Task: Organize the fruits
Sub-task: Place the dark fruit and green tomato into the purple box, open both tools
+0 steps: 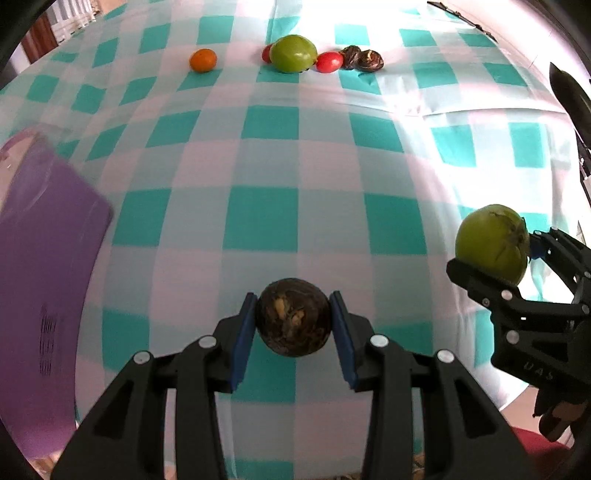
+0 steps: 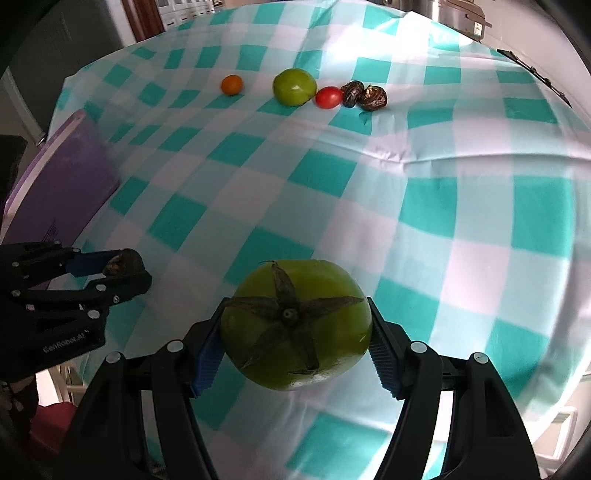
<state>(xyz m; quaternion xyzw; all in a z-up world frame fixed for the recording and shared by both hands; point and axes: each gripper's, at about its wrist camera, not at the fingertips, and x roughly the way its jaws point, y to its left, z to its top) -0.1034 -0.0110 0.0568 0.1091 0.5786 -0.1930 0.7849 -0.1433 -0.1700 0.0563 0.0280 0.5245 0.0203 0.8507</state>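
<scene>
- A teal-and-white checked cloth [image 2: 424,177] covers the surface, creased near the middle.
- Bright light washes out the far right side.
- A brown wooden door frame [image 2: 146,18] stands behind, top left.
- A shiny metal pot [image 2: 458,14] sits at the far edge.

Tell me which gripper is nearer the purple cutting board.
Left. The left gripper, shut on a dark fruit, is beside the purple cutting board; the right gripper, holding a green tomato, is farther off.

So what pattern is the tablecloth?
Teal and white checks on the tablecloth, clearest in the right wrist view.
</scene>
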